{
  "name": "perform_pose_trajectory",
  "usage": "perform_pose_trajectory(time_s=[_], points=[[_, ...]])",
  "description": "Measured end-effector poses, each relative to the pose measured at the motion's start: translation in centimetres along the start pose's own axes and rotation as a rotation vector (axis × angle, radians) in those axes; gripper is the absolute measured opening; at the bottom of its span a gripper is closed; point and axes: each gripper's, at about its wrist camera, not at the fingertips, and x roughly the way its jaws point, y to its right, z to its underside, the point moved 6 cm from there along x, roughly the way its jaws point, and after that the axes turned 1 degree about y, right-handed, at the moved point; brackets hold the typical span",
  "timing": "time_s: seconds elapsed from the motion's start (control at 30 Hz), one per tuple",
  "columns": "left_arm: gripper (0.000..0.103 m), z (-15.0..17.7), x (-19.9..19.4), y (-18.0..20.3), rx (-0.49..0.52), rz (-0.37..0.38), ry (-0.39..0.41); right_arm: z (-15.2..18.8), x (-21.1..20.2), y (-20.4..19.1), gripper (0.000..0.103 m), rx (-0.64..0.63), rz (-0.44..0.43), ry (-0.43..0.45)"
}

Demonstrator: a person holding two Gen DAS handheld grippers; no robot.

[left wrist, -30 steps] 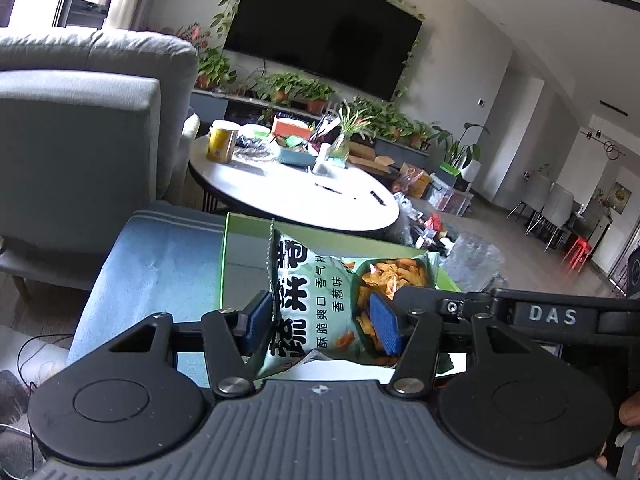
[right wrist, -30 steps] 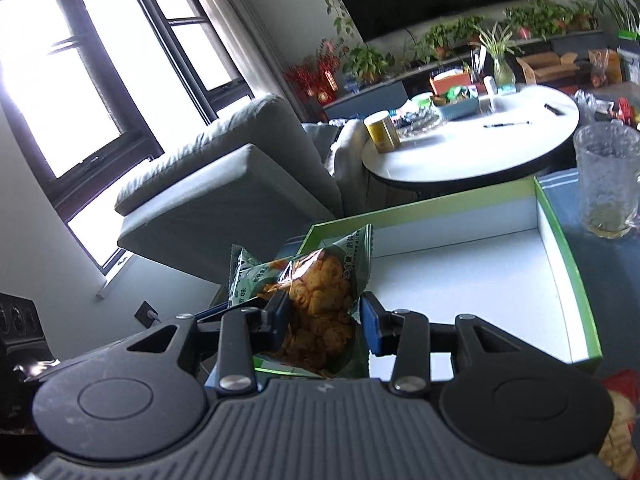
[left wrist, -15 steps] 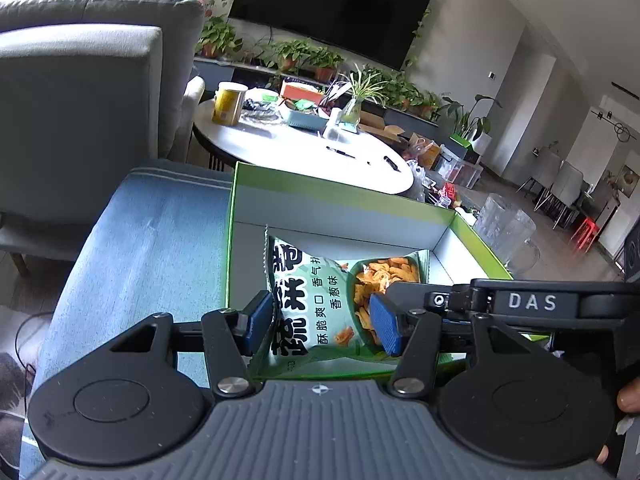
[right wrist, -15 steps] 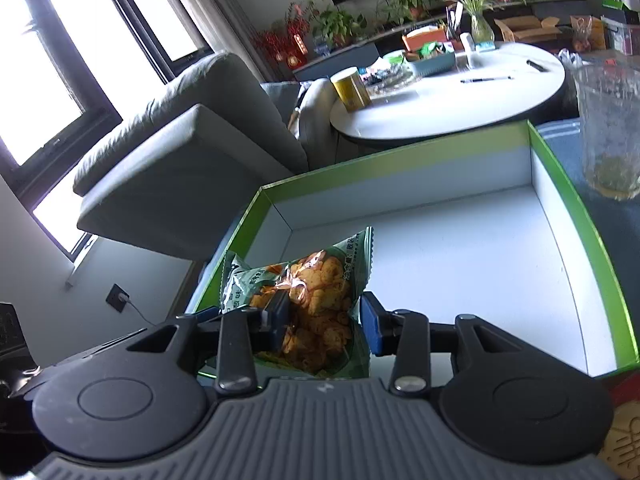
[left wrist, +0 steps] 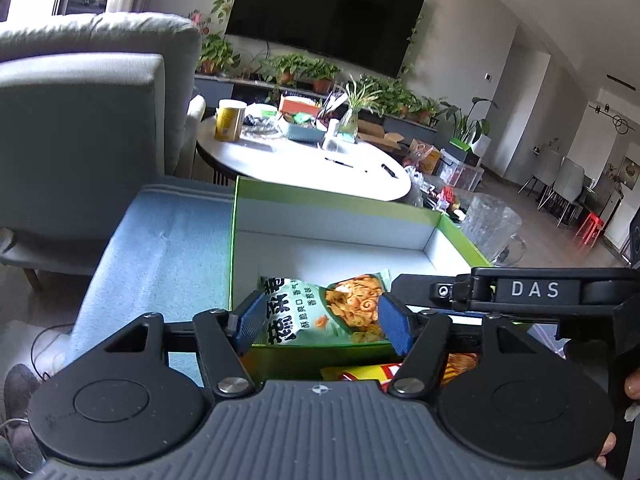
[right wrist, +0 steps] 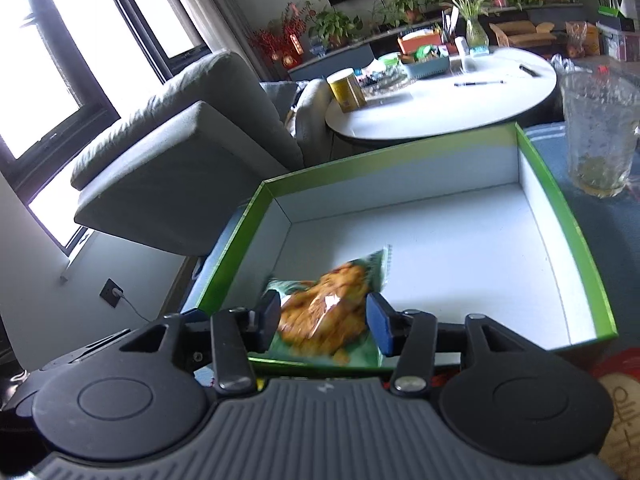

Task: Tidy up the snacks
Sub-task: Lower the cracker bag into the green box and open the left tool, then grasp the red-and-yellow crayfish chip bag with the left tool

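A green snack bag [left wrist: 320, 312] with orange crisps lies at the near left corner inside a green-rimmed white box [left wrist: 344, 204]. My left gripper [left wrist: 320, 322] is open, its blue pads standing apart on either side of the bag. In the right wrist view a green bag [right wrist: 328, 316] lies blurred on the floor of the box [right wrist: 400, 160], and my right gripper [right wrist: 324, 322] is open around it with gaps at both pads. The right gripper's black arm marked DAS [left wrist: 532, 290] crosses the left view.
A yellow and red snack bag [left wrist: 360, 372] lies in front of the box's near wall. A glass mug [right wrist: 596, 132] stands right of the box on the blue cloth [left wrist: 160, 248]. A round white table [left wrist: 300, 160] and a grey armchair [left wrist: 80, 120] stand beyond.
Both grippers came down over the box with the green bags and opened. The bags dropped from the jaws and now lie on the box floor.
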Motion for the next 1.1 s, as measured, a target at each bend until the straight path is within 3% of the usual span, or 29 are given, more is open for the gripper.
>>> perform_pose_trajectory(time_s=[0.33,0.63,1.1], points=[[0.064,0.3,-4.4,1.8,0.005,0.013,0.054,0.5,-4.9,-1.2,0.08,-0.009,-0.036,0.085],[0.075,1.7,-8.3,3.0,-0.007,0.01,0.097,1.5,-8.7,-0.4,0.08,0.009,-0.041,0.139],[0.075,5.5,-5.4,3.9,-0.011,-0.01,-0.047,3.3,-7.3,1.8,0.08,0.047,0.012,0.091]])
